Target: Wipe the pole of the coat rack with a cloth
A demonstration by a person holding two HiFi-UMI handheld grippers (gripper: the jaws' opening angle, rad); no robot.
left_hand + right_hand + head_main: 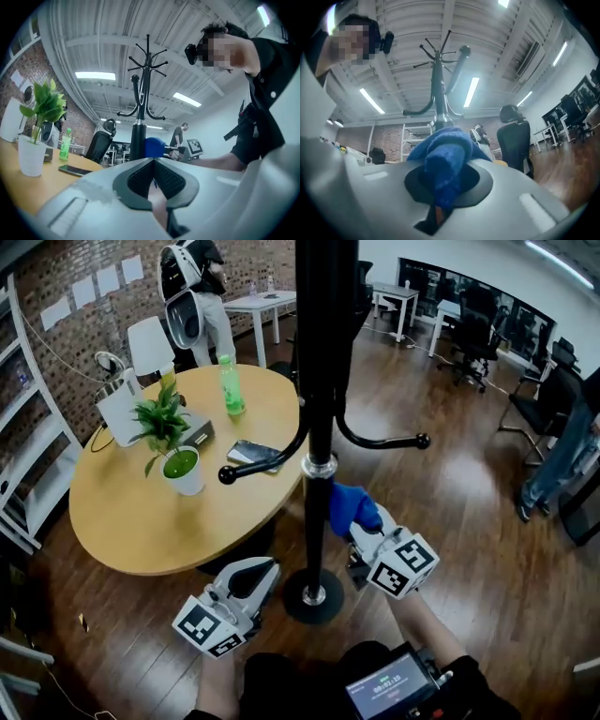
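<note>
Nearest, the left gripper (255, 577) hangs low, just left of the coat rack's round base (313, 595); its jaws are pressed together with nothing between them. To the right and a little farther, the right gripper (362, 532) is clamped on a bunched blue cloth (351, 506), which lies against the right side of the black pole (321, 381), just under the silver collar (319, 465) and well above the base. Curved hooks (267, 463) reach out left and right at collar height. Beyond on the left stands a round wooden table (131, 521) with a potted plant (180, 465), a phone (253, 454) and a green bottle (231, 386). Far off, a person (192, 292) stands by the brick wall, and office chairs (473, 334) line the right side.
</note>
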